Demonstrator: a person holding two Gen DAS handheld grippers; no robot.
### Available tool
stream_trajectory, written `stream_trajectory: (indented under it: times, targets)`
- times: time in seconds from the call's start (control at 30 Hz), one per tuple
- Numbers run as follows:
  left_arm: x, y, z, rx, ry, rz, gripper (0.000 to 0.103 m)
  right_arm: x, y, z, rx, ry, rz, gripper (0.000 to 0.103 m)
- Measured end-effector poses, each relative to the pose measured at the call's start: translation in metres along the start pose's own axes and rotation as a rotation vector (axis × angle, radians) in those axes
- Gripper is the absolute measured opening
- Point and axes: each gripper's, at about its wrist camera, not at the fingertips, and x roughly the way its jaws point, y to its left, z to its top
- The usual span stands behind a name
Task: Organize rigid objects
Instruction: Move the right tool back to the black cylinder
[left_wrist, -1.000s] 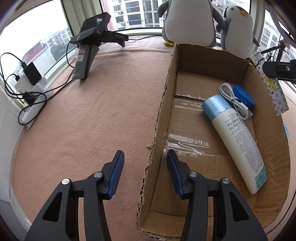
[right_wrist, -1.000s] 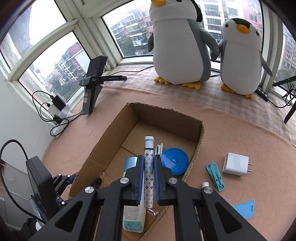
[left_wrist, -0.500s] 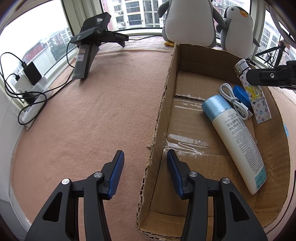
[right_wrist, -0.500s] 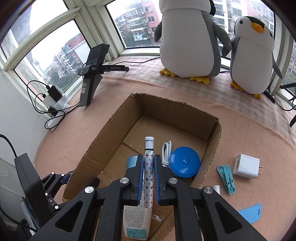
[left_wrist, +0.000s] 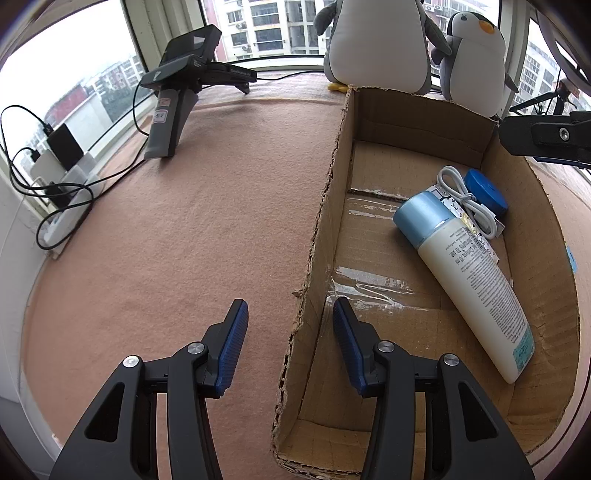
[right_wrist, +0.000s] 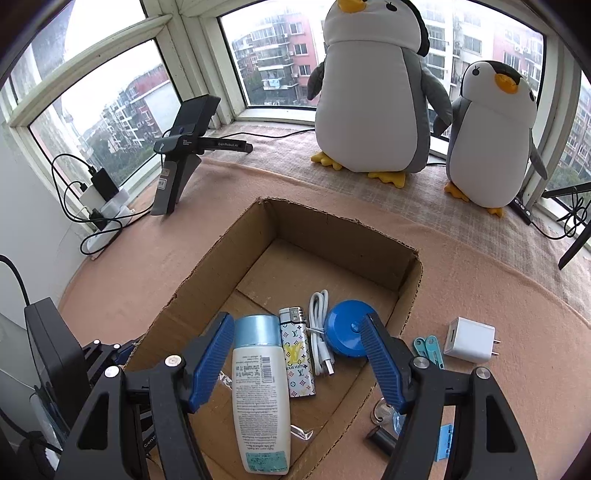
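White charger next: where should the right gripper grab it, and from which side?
Probably from above, right gripper closing across the two flat side faces of the white charger. It lies flat on the cloth, prongs pointing away from the cardboard box, so keep off that end.

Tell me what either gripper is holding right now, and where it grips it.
Nothing. The right gripper has its jaws open above the lighter, which lies in the box. The left gripper is open too, straddling the box wall.
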Motion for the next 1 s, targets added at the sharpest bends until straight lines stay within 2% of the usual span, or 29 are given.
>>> stream_trajectory:
  times: [0.23,0.63,1.0]
  targets:
    - [0.000,0.000,0.000,0.000,0.000,0.000,0.047,-0.014,-0.016,-0.009,0.013,-0.004,-0.003,0.067]
    - [0.000,0.000,0.000,0.001,0.000,0.001,0.047,-0.042,-0.072,-0.040,0.082,0.022,-0.029,0.067]
    - [0.000,0.000,0.001,0.005,0.000,0.005,0.047,-0.038,-0.085,-0.070,0.019,0.095,-0.041,0.066]
